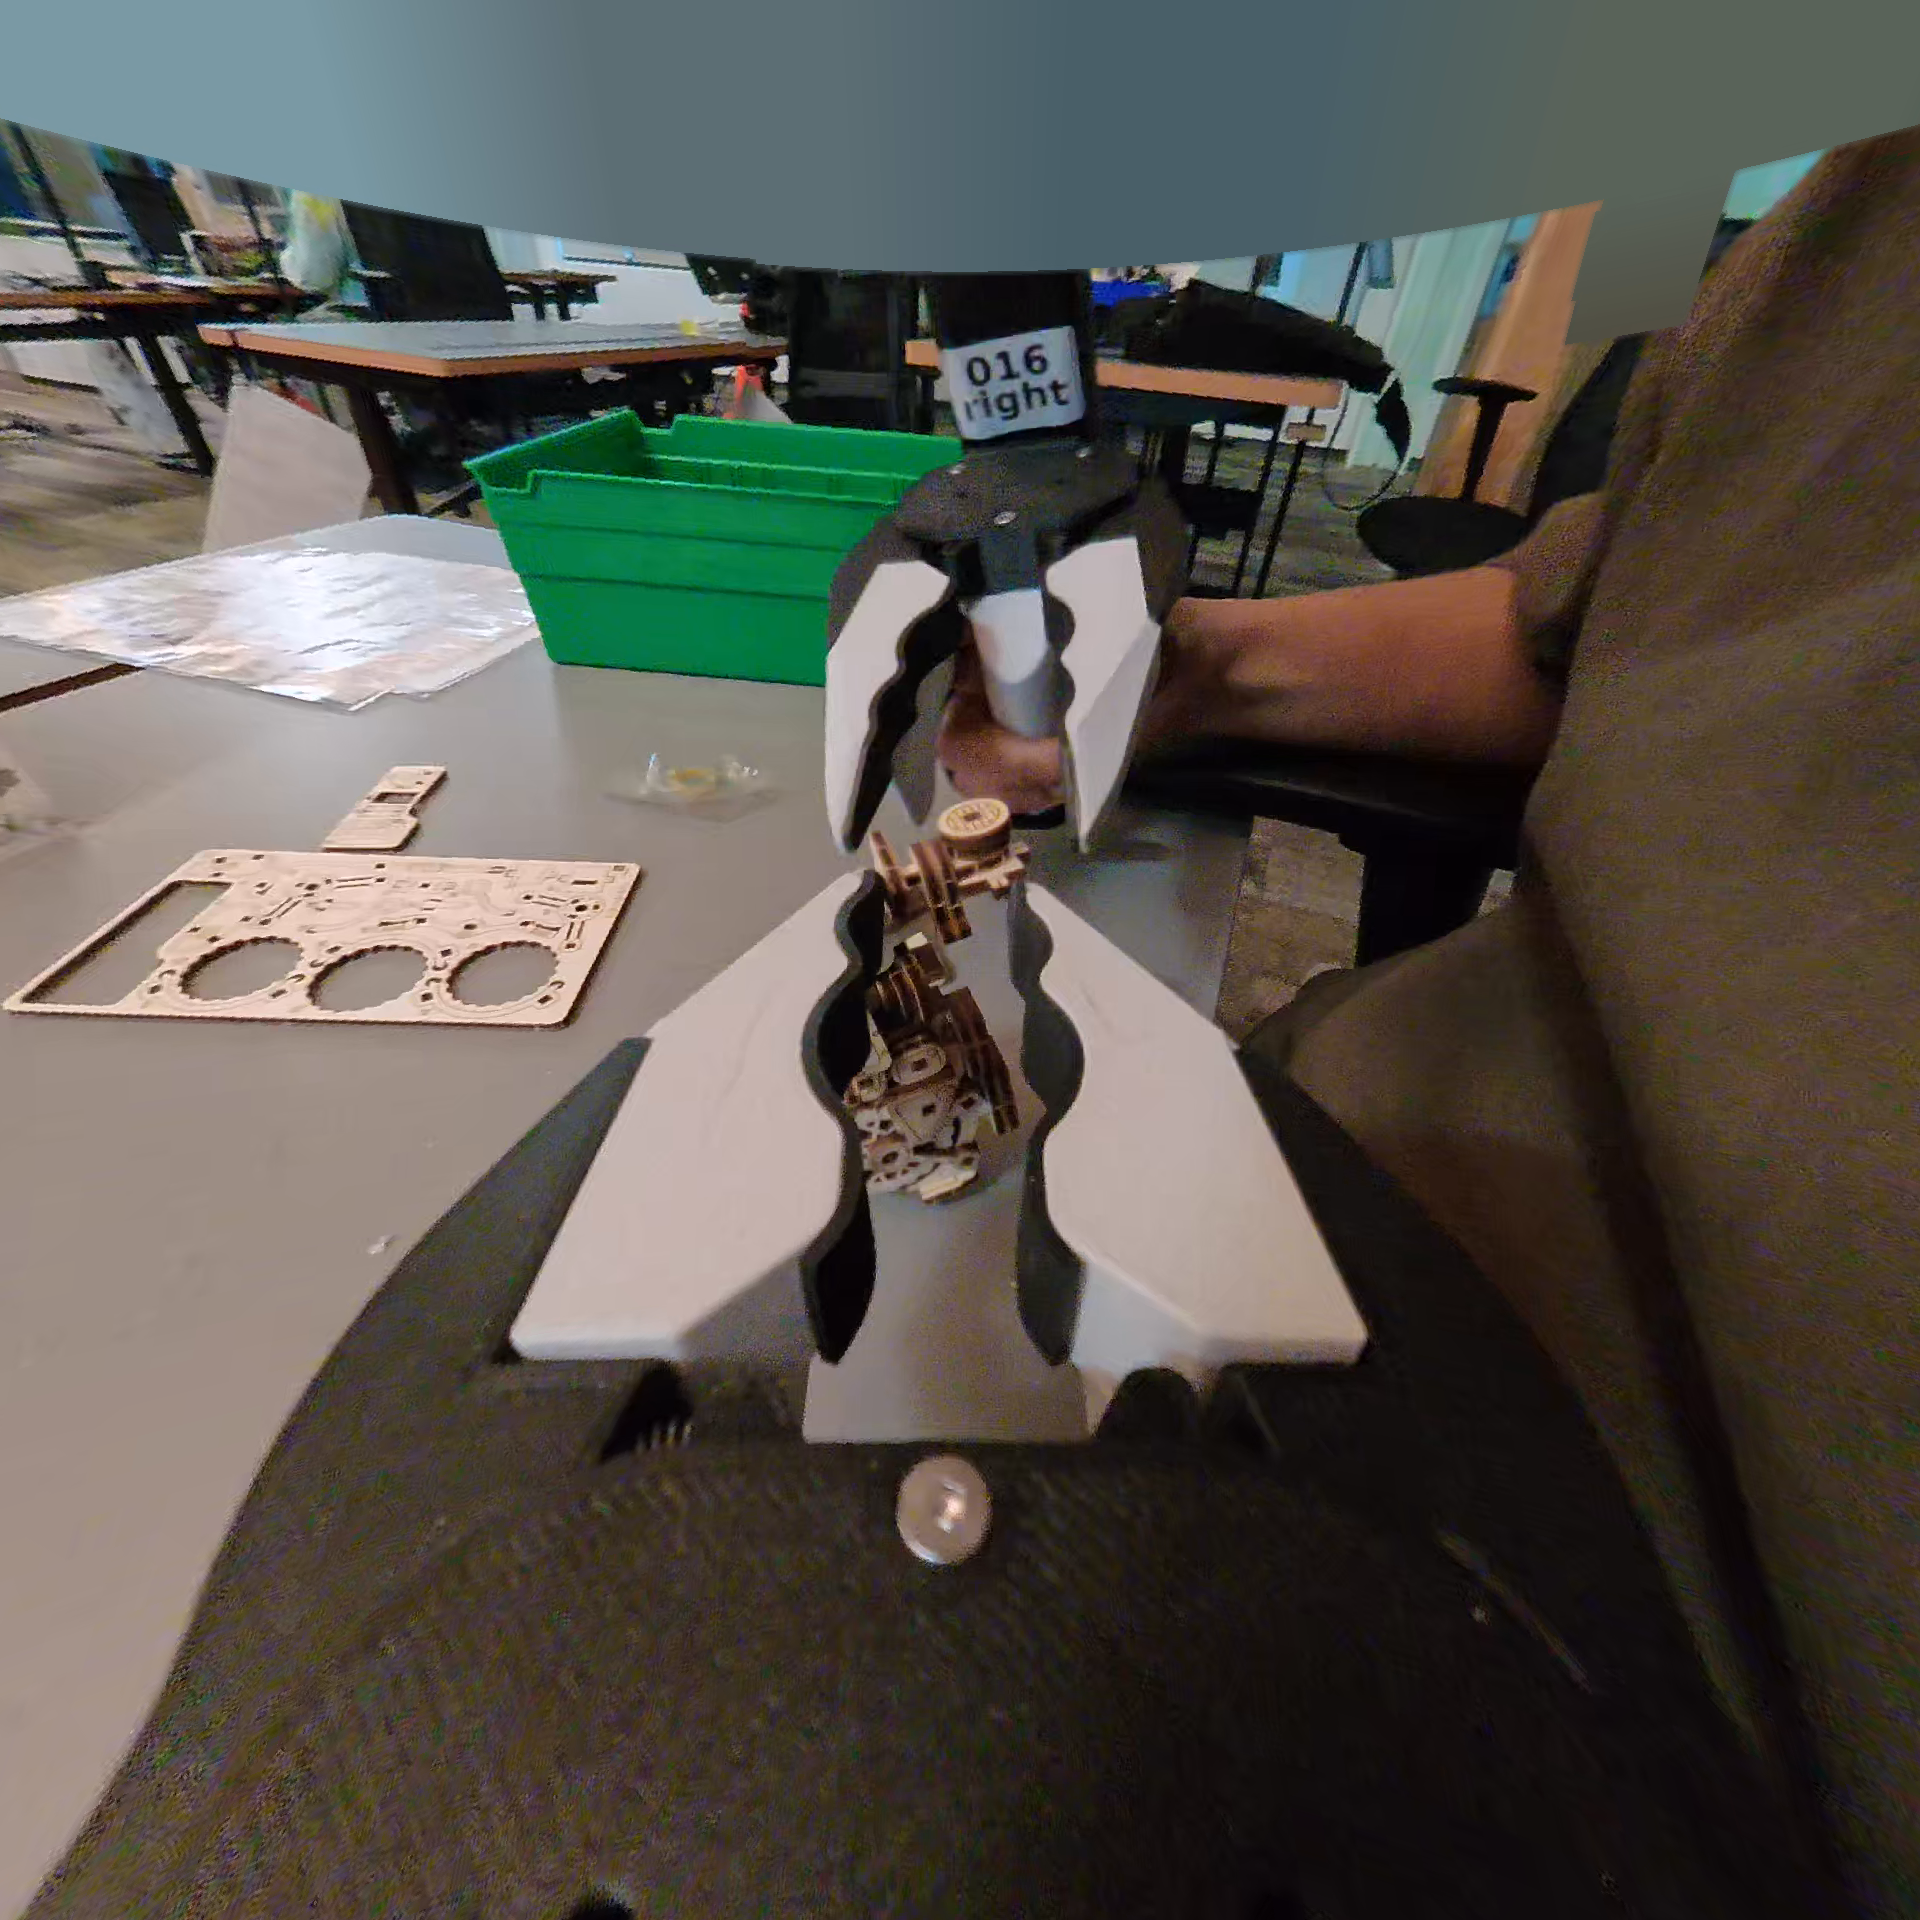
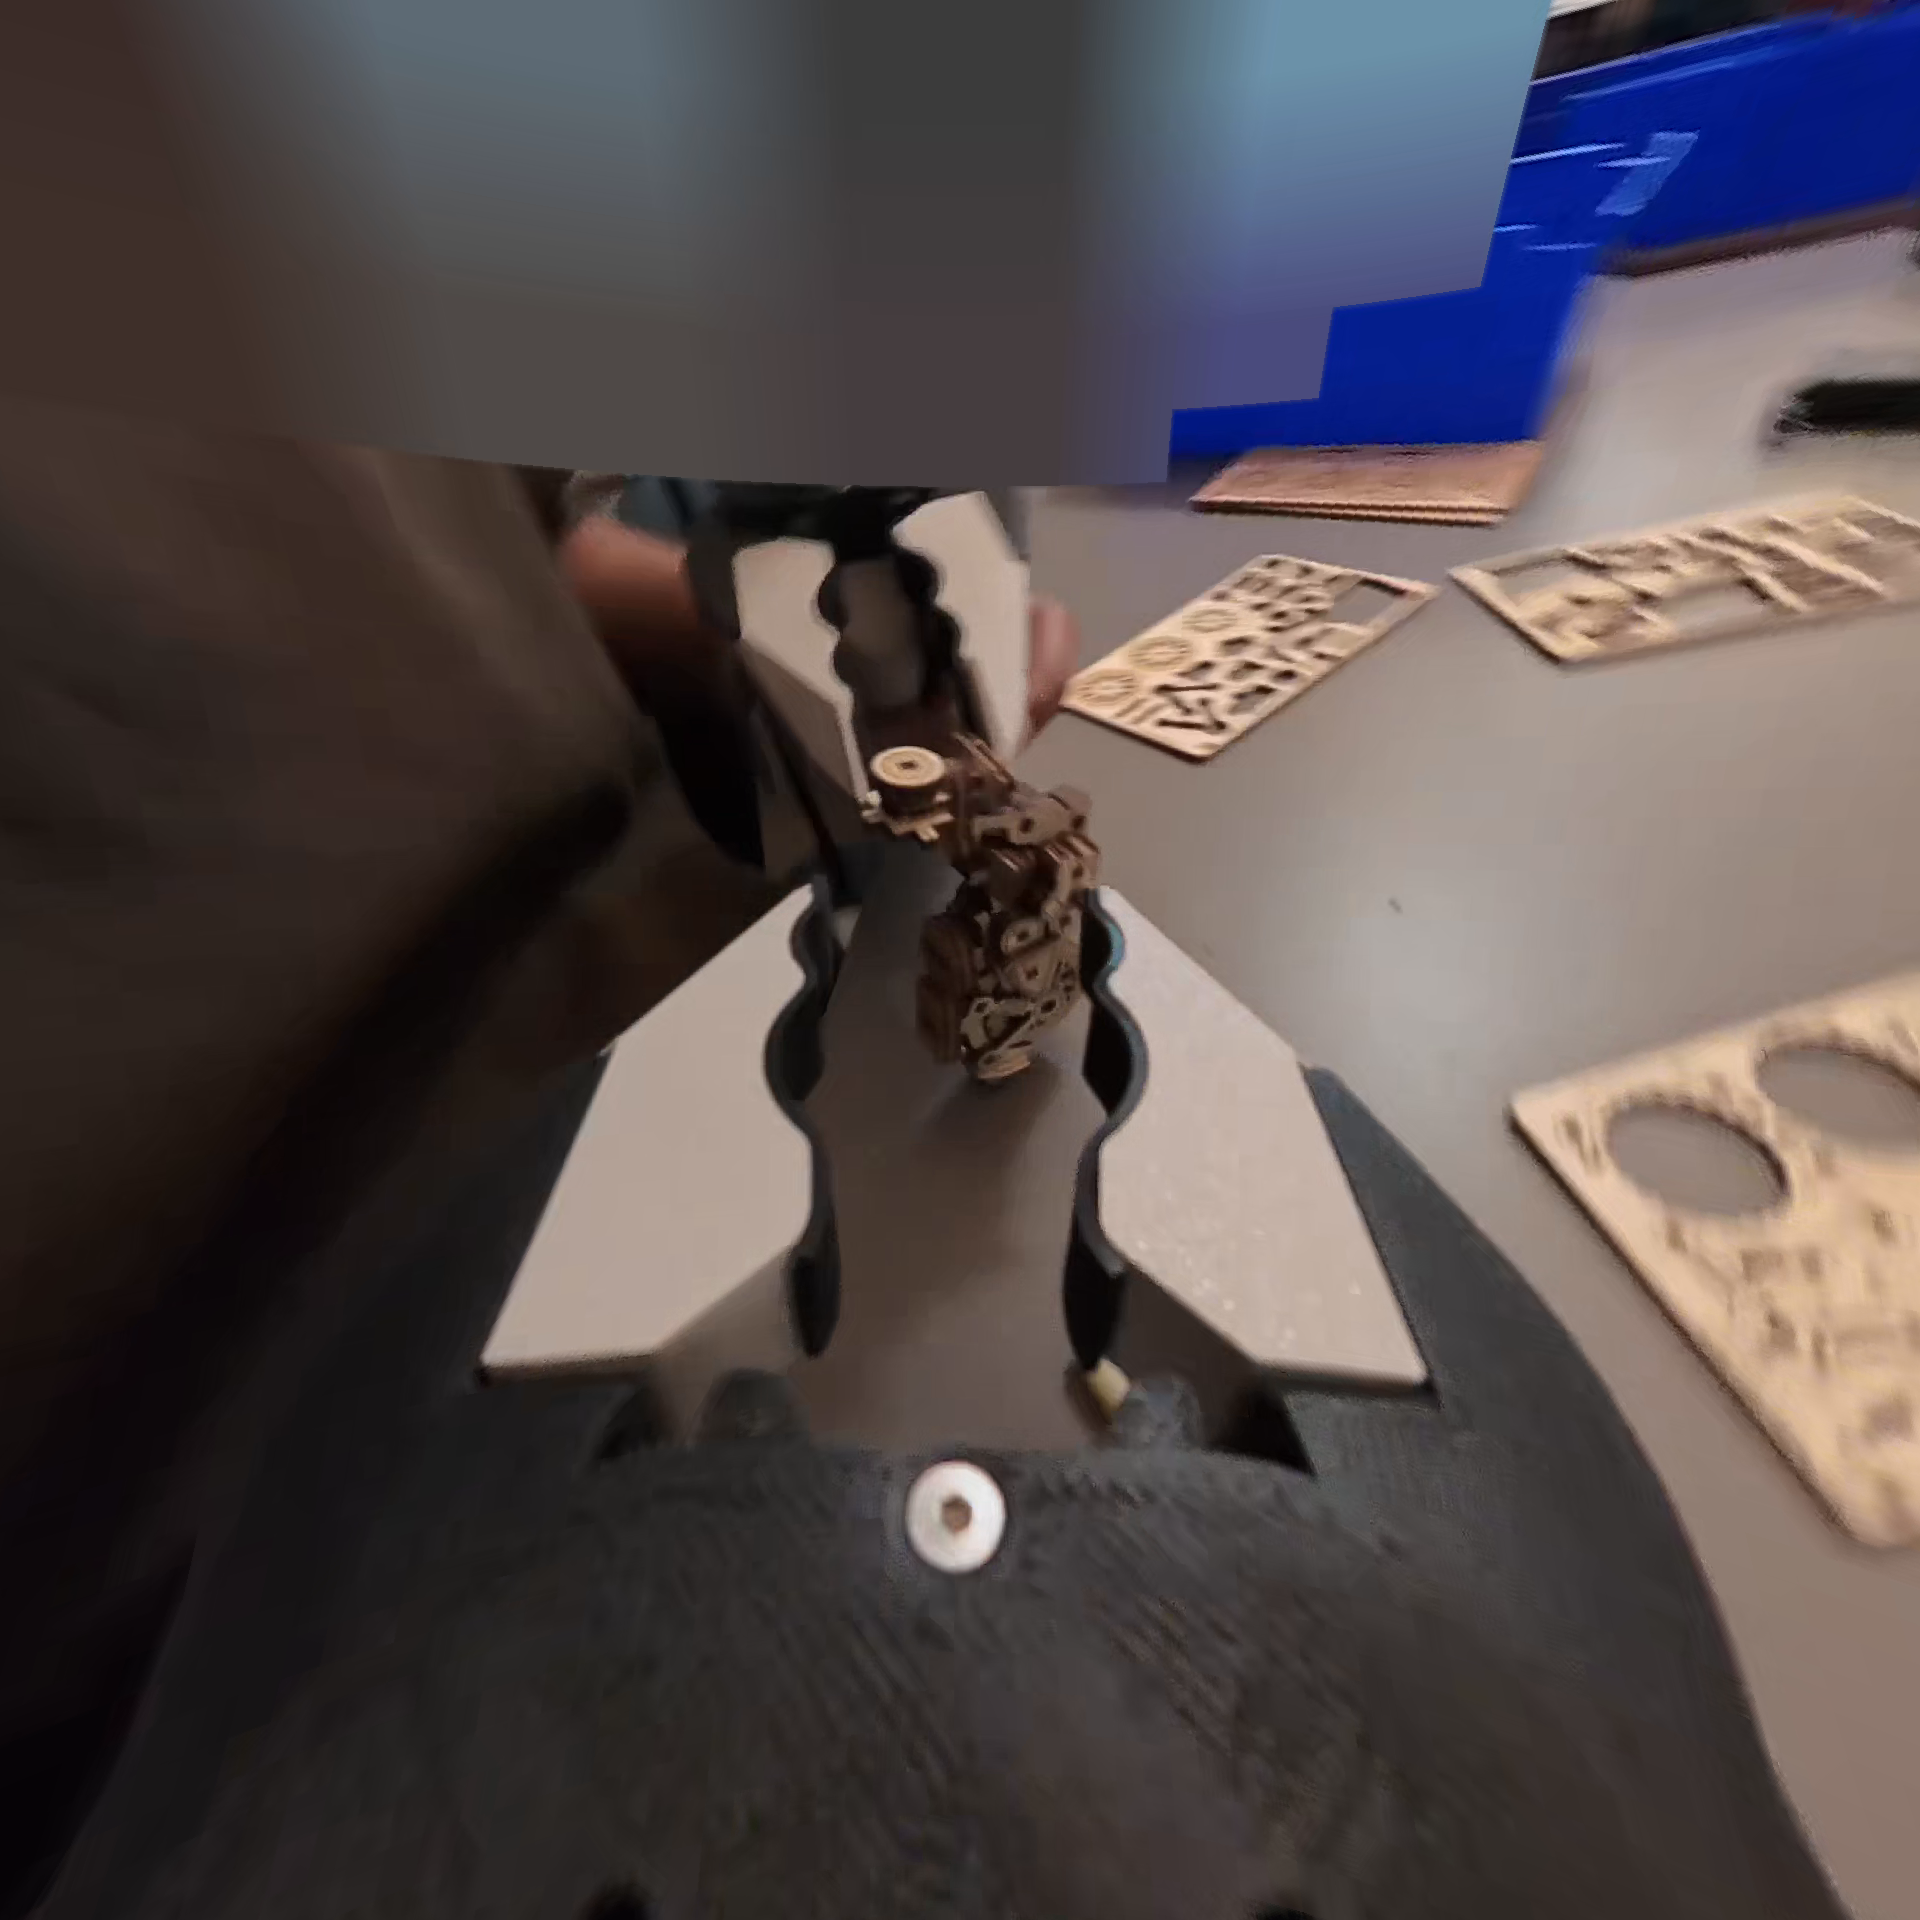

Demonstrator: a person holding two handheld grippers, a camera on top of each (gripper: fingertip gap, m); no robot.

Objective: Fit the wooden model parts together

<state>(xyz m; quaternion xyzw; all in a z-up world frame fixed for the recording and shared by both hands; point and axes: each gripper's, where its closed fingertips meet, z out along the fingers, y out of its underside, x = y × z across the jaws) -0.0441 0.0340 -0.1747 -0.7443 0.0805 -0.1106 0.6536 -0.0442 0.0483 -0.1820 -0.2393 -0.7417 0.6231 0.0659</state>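
Observation:
A small, partly built wooden model stands on the grey table, with a round wheel at its top. My left gripper is closed on the model's upper part, with both fingertips against it. My right gripper points down from above, jaws open on either side of the wheel. In the right wrist view the model stands between the open tips of my right gripper, close to its right finger. The left gripper shows behind it.
A wooden parts sheet with three round holes, a small wooden piece, a small clear bag, a plastic sheet and a green bin lie to the left. More parts sheets lie farther off. The person's body is close on the right. Only a small space, under 4 cm, lies between the two pairs of fingers.

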